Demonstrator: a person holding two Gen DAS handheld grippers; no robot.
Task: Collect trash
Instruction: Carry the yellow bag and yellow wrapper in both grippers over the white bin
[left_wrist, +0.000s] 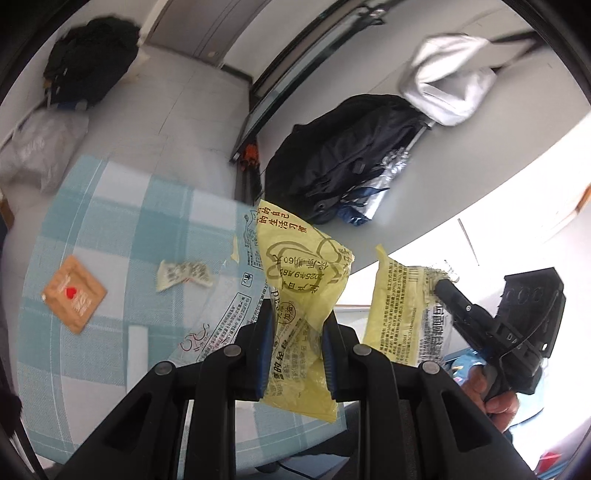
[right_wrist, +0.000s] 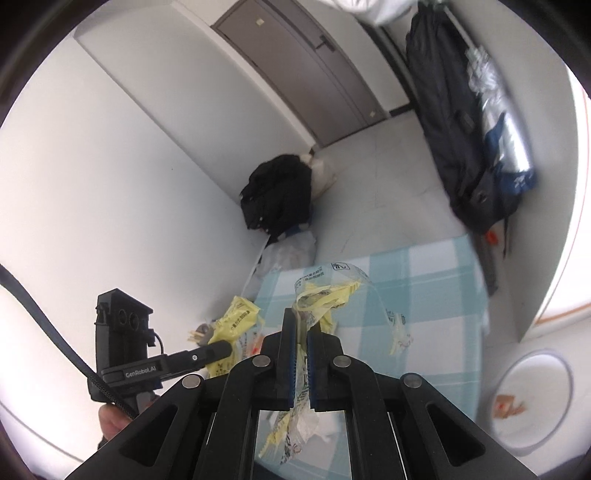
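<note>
Two black two-finger grippers are counted, the left gripper (left_wrist: 298, 328) and the right gripper (right_wrist: 302, 349). Two crinkled yellow printed plastic wrappers are seen, one yellow wrapper (left_wrist: 301, 291) per gripper, the other (right_wrist: 325, 301) possibly bundled with clear film. One flat orange square sachet with a red heart (left_wrist: 74, 294), one torn white paper scrap (left_wrist: 183, 275) and one clear printed plastic bag (left_wrist: 236, 314) are counted on one blue-and-white checked tablecloth (left_wrist: 122, 206). One round white bin (right_wrist: 532, 398) is noted, contents blurred.
</note>
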